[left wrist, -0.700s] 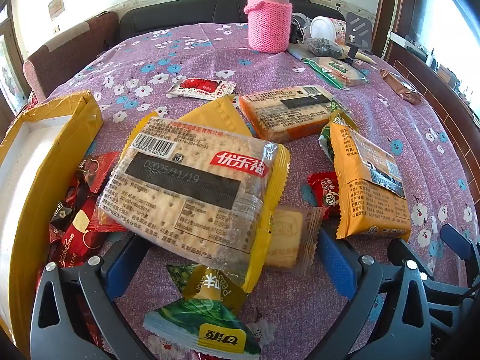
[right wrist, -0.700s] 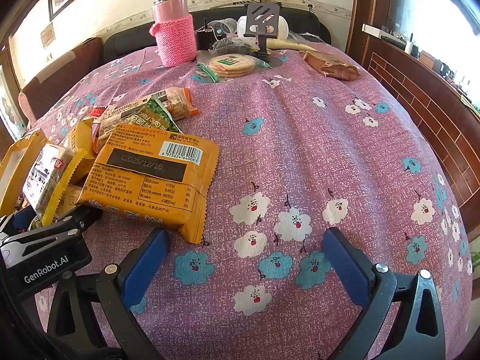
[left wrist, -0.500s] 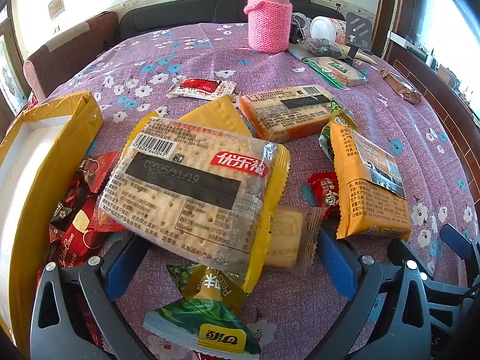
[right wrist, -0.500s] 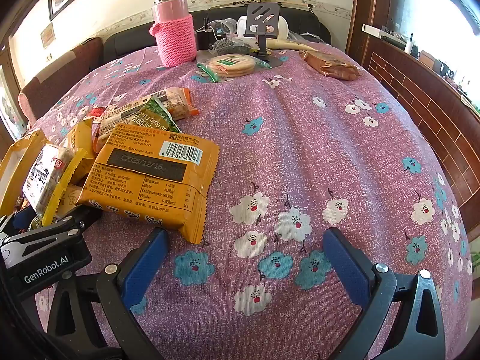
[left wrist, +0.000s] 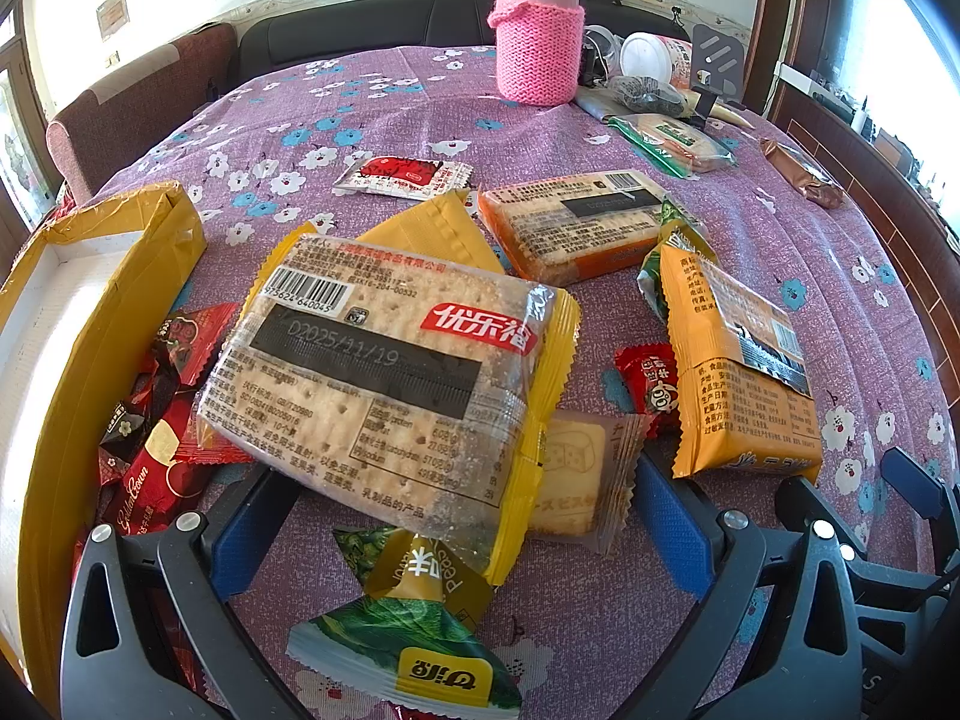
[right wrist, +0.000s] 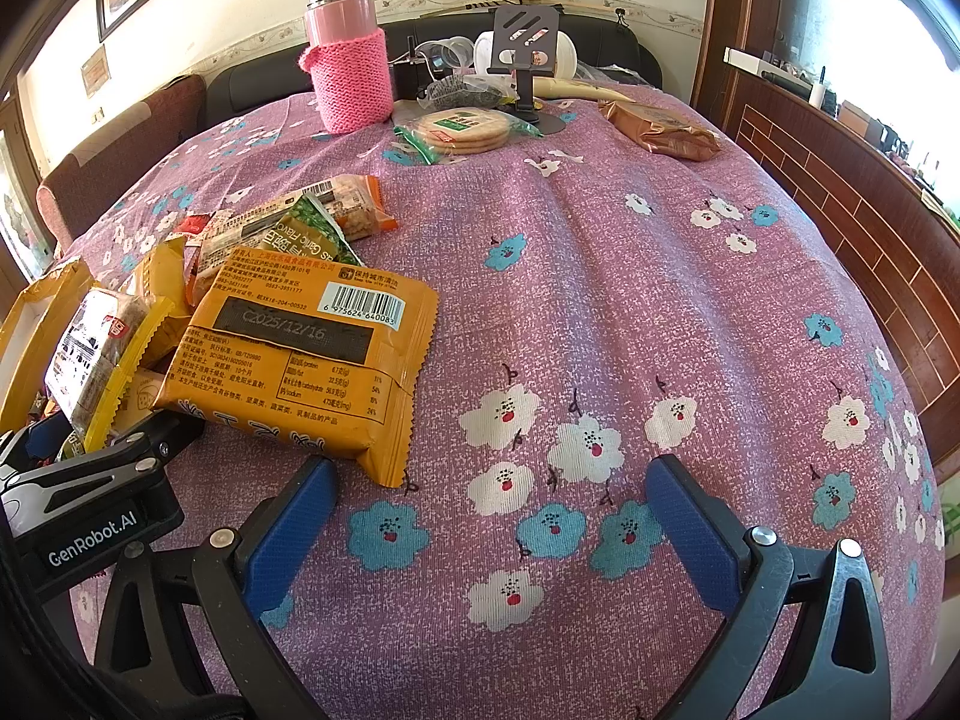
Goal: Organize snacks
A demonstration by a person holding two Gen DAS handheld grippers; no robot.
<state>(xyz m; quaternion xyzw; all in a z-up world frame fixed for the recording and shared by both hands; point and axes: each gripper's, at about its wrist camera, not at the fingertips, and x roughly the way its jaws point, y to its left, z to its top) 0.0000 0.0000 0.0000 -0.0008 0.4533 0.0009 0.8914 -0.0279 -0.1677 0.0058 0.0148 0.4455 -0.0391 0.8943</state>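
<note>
Where crinkly foil packs heap, glossy cracker packet (left wrist: 384,384), woven floral tablecloth (right wrist: 600,300)

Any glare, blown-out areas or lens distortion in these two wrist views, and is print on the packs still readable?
Left wrist: window at right blown out, glare on the clear yellow-edged cracker pack, date print readable. Right wrist: strong fisheye bulge of the purple floral tablecloth, orange biscuit pack sharp.

Both wrist cameras look steeply down and forward along their own blue-padded fingers. The left hangs close over the heaped packets; the right sits beside it over bare cloth. They share the opaque orange biscuit packet (left wrist: 741,369) (right wrist: 306,360) — and the far pink knit-sleeved flask (left wrist: 540,42) (right wrist: 348,60).
</note>
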